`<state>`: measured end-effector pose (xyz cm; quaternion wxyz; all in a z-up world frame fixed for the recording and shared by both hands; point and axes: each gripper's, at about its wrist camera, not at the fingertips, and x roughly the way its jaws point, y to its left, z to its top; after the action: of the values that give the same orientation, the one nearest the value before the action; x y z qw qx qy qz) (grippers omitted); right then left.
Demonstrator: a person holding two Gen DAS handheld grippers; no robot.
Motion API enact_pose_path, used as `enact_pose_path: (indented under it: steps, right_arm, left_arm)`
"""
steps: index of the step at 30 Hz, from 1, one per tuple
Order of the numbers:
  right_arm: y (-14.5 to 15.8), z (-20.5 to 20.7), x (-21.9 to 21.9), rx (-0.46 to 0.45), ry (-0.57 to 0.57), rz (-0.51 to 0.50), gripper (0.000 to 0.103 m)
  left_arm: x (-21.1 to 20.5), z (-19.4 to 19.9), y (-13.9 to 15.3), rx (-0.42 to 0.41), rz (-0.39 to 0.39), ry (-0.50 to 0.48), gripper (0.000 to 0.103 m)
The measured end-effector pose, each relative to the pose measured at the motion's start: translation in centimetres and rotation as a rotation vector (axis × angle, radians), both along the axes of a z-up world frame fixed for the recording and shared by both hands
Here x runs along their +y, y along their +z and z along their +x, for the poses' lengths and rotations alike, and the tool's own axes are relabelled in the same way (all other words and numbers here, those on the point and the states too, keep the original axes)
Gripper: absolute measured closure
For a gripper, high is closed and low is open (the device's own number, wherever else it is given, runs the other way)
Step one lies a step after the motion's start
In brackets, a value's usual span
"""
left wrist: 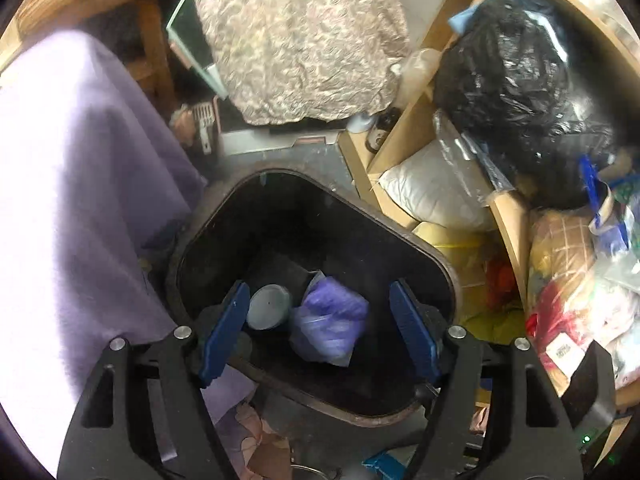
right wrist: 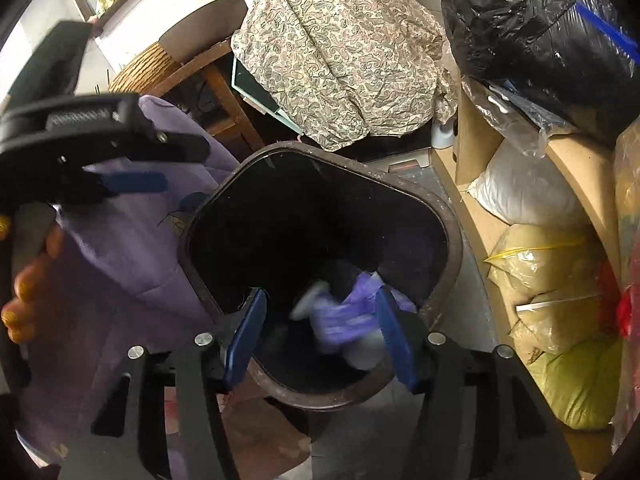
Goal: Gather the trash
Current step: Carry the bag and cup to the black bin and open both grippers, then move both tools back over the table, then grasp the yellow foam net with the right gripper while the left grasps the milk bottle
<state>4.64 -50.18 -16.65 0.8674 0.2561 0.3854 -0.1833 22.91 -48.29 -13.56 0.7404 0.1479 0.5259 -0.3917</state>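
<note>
Both of your hand-held grippers, left (left wrist: pixel 320 338) and right (right wrist: pixel 320 340), hang wide and empty. The bin (left wrist: pixel 436 252) gapes directly beneath them. The purple bag (left wrist: pixel 328 324) and cup (left wrist: pixel 268 306) lie inside.

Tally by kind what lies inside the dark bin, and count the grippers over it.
Grey round lid or cup: 1
Crumpled purple plastic bag: 1
Total inside the bin: 2
Grippers, both open with nothing between the fingers: 2, the left gripper and the right gripper
</note>
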Motion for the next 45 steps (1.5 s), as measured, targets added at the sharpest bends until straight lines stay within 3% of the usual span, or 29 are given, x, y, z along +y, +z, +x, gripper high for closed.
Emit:
enact_pose_path:
  steps: [7,9,15,20,24,31,37,43,45]
  right_arm:
    - [1.3,-0.9,0.6,0.017,-0.028,-0.078,0.026]
    - [1.9,-1.2,1.0,0.031,-0.032,-0.106,0.024]
    - [4.4,-1.4,1.8,0.010,-0.047,-0.164,0.005]
    - [7.1,-0.6,3.5,-0.046,-0.005,-0.194,0.005]
    - [9.5,1.9,6.3,-0.101,0.116,-0.172,0.005]
    - [12.7,8.0,13.8,-0.161,0.381,-0.180,0.005]
    - [14.3,12.4,21.7,-0.174,0.627,-0.207,0.005]
    - [14.1,17.1,28.3,-0.108,0.849,-0.239,0.006]
    - [14.0,18.7,29.8,-0.079,0.920,-0.261,0.008]
  left_arm:
    - [1.5,-3.5,3.4,-0.149,-0.041,-0.093,0.021]
    - [2.4,-4.5,4.5,-0.187,-0.060,-0.114,0.020]
    - [6.6,-6.9,7.6,-0.264,-0.122,-0.137,0.014]
    - [12.2,-7.5,9.4,-0.366,-0.136,-0.077,0.008]
    - [17.6,-6.3,10.4,-0.387,-0.152,0.007,0.008]
    - [27.1,-3.9,11.6,-0.453,-0.117,0.185,0.008]
    - [37.8,-0.7,11.2,-0.477,-0.053,0.423,0.009]
    - [44.9,1.1,10.1,-0.418,-0.042,0.563,0.029]
    - [46.2,1.5,9.9,-0.412,-0.038,0.577,0.031]
